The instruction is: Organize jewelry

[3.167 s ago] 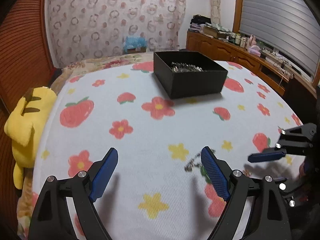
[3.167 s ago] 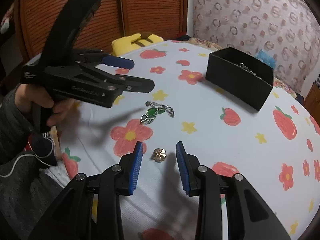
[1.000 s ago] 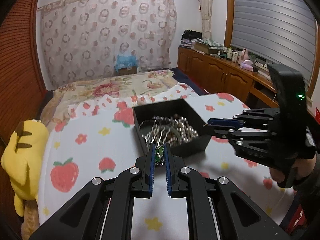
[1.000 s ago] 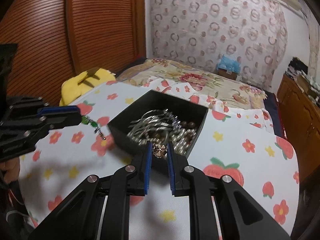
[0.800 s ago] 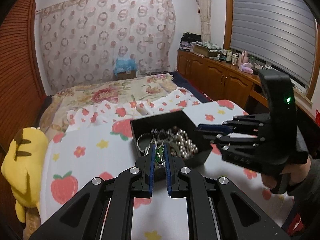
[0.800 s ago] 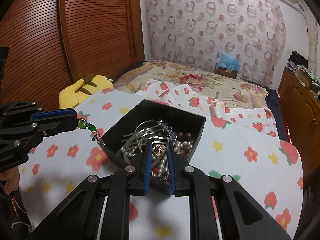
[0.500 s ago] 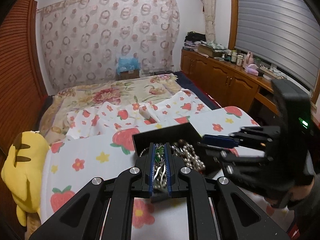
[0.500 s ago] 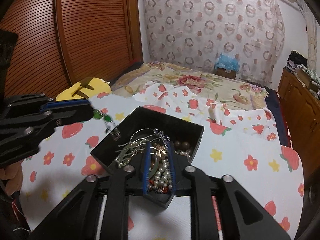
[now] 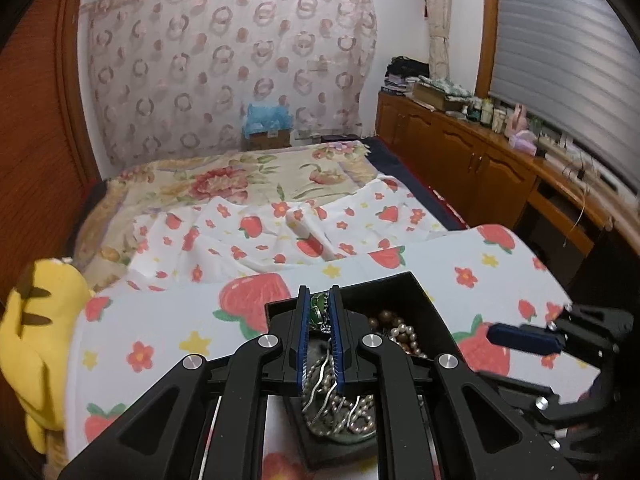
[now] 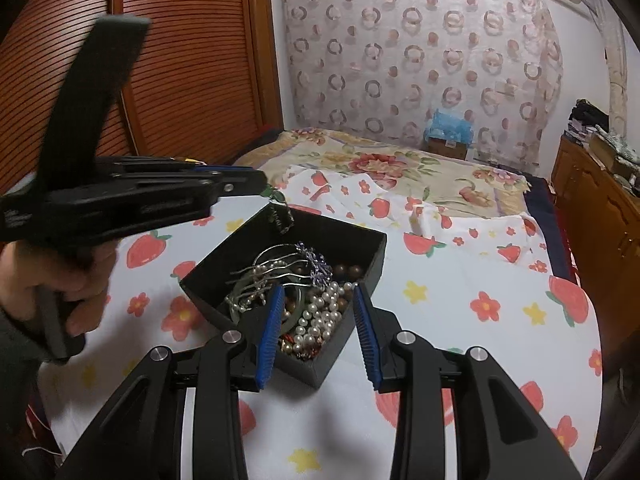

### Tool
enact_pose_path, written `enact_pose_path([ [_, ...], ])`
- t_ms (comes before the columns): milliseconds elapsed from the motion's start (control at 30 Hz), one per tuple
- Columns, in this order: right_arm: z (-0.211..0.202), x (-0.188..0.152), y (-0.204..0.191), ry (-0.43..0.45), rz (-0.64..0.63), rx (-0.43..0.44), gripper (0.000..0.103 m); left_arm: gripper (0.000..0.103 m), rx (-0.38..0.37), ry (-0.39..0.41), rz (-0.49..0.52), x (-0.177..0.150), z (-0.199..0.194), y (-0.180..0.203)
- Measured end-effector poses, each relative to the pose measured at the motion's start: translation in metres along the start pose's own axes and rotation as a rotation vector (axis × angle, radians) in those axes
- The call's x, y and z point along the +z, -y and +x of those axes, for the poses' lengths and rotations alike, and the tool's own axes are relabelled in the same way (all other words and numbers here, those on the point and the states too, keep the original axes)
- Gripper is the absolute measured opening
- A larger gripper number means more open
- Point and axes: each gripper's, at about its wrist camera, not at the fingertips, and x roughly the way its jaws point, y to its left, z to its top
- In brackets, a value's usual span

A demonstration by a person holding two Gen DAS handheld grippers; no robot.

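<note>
Right wrist view gives me the best look down, so I go by that. Biggest first: one bed (image 10: 472, 312) with a strawberry-and-flower sheet, and on it one black open box (image 10: 362, 250), stiff-walled and light by my guess, so a nudge from either tool could slide it on the soft bedding. Inside lies one tangled heap (I cannot count the pieces): a string of white pearls (image 10: 320, 316), some brown beads (image 10: 346, 270), silver hair combs (image 10: 268, 266). Pearls are smooth and will roll out of a pinch; I would take strands across the string, not on a single bead.

My left gripper (image 10: 262, 186) has its jaws nearly closed on the one green pendant necklace (image 10: 280, 210), which hangs over the box's far corner. It is light and limp, its chain dangling free below the jaws, so it will swing and may snag on the combs when dropped. The left wrist view shows the green stone (image 9: 319, 307) pinched between the blue pads (image 9: 305, 334).

My right gripper (image 10: 318, 328) hovers above the box with its jaws opening, and nothing is between them.
</note>
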Motion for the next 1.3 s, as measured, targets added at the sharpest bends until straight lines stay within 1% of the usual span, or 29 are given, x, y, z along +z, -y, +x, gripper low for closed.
enact_pose_path([
  [100,-0.002,-0.003,0.002,0.000,0.008,-0.012,0.038,0.009,0.022,0.005,-0.018,-0.003,0.004,-0.005],
  [133,-0.002,-0.003,0.003,-0.005,0.013,-0.021,0.038,0.011,0.028,0.001,-0.019,-0.005,0.004,-0.006],
  [200,-0.001,-0.005,0.004,-0.007,0.028,-0.028,0.038,0.018,0.032,-0.008,-0.027,-0.009,0.005,-0.010],
  [267,-0.002,-0.007,0.005,-0.006,0.038,-0.039,0.038,0.028,0.033,-0.003,-0.038,-0.013,0.000,-0.014],
  [300,-0.001,-0.007,0.006,-0.006,0.042,-0.043,0.038,0.032,0.035,0.001,-0.043,-0.017,-0.003,-0.015],
  [367,-0.001,-0.008,0.006,-0.005,0.053,-0.052,0.038,0.044,0.044,0.008,-0.046,-0.022,-0.009,-0.017],
  [400,-0.002,-0.009,0.006,-0.002,0.059,-0.058,0.038,0.048,0.049,0.013,-0.047,-0.025,-0.013,-0.018],
  [433,-0.003,-0.009,0.006,0.001,0.066,-0.064,0.038,0.058,0.055,0.019,-0.049,-0.028,-0.018,-0.019],
  [467,-0.004,-0.010,0.006,0.005,0.075,-0.068,0.038,0.072,0.060,0.025,-0.052,-0.031,-0.022,-0.020],
  [500,-0.005,-0.010,0.006,0.009,0.082,-0.070,0.039,0.078,0.071,0.034,-0.059,-0.034,-0.027,-0.021],
  [533,-0.007,-0.011,0.006,0.016,0.090,-0.076,0.046,0.085,0.077,0.040,-0.062,-0.036,-0.031,-0.023],
  [567,-0.009,-0.011,0.006,0.022,0.096,-0.083,0.054,0.089,0.082,0.046,-0.064,-0.039,-0.035,-0.024],
  [600,-0.011,-0.011,0.005,0.032,0.101,-0.091,0.057,0.091,0.090,0.052,-0.067,-0.042,-0.041,-0.025],
  [633,-0.013,-0.012,0.005,0.039,0.106,-0.099,0.062,0.096,0.098,0.056,-0.069,-0.044,-0.045,-0.026],
  [700,-0.017,-0.014,0.005,0.051,0.123,-0.114,0.071,0.096,0.104,0.069,-0.076,-0.049,-0.054,-0.027],
  [767,-0.022,-0.015,0.006,0.067,0.141,-0.126,0.086,0.096,0.110,0.076,-0.081,-0.056,-0.063,-0.028],
  [833,-0.028,-0.017,0.005,0.088,0.155,-0.136,0.096,0.096,0.120,0.083,-0.075,-0.062,-0.071,-0.025],
  [867,-0.031,-0.018,0.004,0.094,0.157,-0.141,0.098,0.096,0.121,0.087,-0.071,-0.063,-0.074,-0.023],
  [933,-0.037,-0.020,0.001,0.104,0.163,-0.157,0.101,0.096,0.123,0.098,-0.062,-0.070,-0.083,-0.019],
  [1200,-0.068,-0.029,-0.010,0.160,0.162,-0.212,0.101,0.096,0.172,0.124,-0.061,-0.088,-0.114,-0.007],
  [1300,-0.082,-0.034,-0.014,0.185,0.163,-0.218,0.101,0.096,0.170,0.140,-0.066,-0.092,-0.126,-0.004],
])
